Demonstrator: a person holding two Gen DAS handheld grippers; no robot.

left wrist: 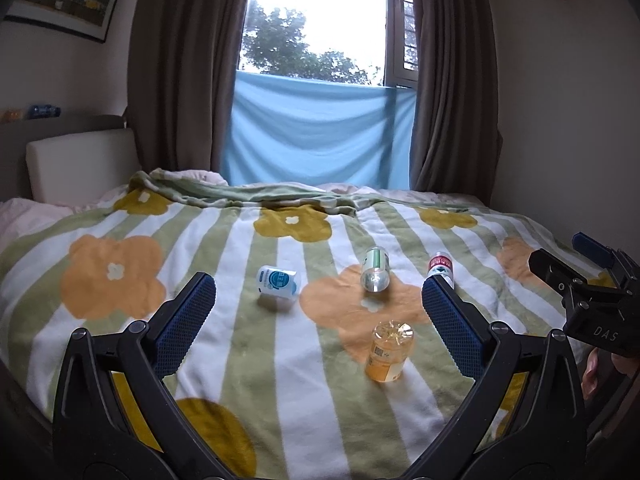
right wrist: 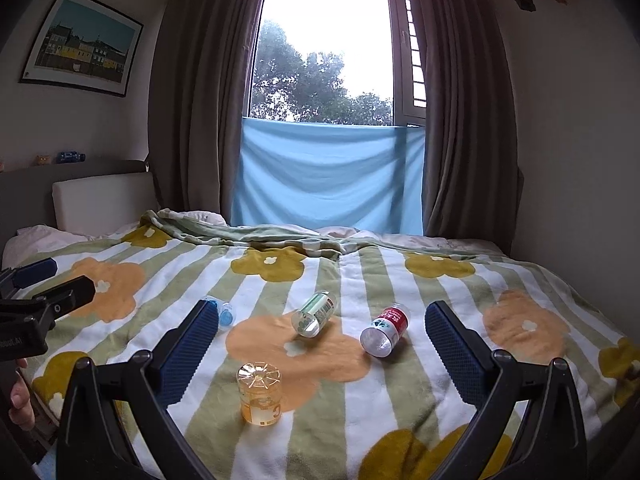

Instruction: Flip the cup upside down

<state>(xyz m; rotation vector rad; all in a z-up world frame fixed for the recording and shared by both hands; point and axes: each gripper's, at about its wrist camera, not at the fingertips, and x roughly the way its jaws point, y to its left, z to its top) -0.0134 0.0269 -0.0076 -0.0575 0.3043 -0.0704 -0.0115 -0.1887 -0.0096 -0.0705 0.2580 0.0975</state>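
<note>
The blanket (right wrist: 360, 412) is white with sage-green stripes, plus big flowers in peachy orange and mustard yellow, each with a little white centre. The standing cup (right wrist: 259, 394) is see-through amber-orange with a pale label. There's a clear cup with a green and white label (right wrist: 315, 314), another with a red and white label (right wrist: 385, 330), and a white one printed in light blue (left wrist: 279, 282). Both grippers are black with dark blue dimpled pads (right wrist: 188, 354). The curtains (right wrist: 196, 92) are taupe brown, the cloth across the window (right wrist: 328, 172) is sky blue, and the black-framed picture (right wrist: 82, 42) shows yellow houses under teal sky.
</note>
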